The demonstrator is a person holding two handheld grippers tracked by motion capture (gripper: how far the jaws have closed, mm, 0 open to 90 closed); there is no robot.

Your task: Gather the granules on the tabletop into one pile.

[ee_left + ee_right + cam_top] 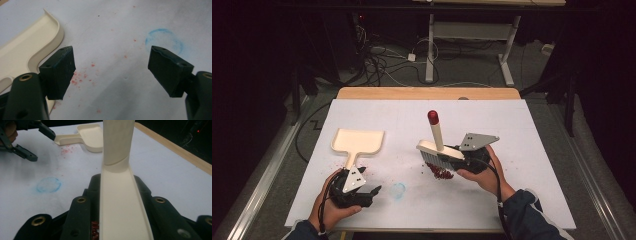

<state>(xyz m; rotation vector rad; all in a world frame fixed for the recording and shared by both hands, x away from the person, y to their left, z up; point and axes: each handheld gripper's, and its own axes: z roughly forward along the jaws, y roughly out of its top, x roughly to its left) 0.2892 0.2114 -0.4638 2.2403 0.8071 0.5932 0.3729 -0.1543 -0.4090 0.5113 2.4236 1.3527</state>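
A cream dustpan (pixel 358 141) lies flat on the white sheet at the left, handle toward me. My left gripper (pixel 373 194) rests just below that handle, open, with nothing between its pads (pixel 110 65); the dustpan (pixel 27 50) runs along its left jaw. A cream hand brush (pixel 439 150) with a red-capped handle stands bristles down at the centre, and my right gripper (pixel 462 157) is shut on its head. The brush back (pixel 117 202) lies between the right gripper's jaws (pixel 117 182). A small heap of red bits (pixel 441 173) lies under the bristles.
A faint blue ring (pixel 398 190) is drawn on the sheet between the hands. Red dust (pixel 80 77) is smeared near the dustpan handle. The table's wooden far edge (pixel 427 93) borders dark floor with cables and desk legs.
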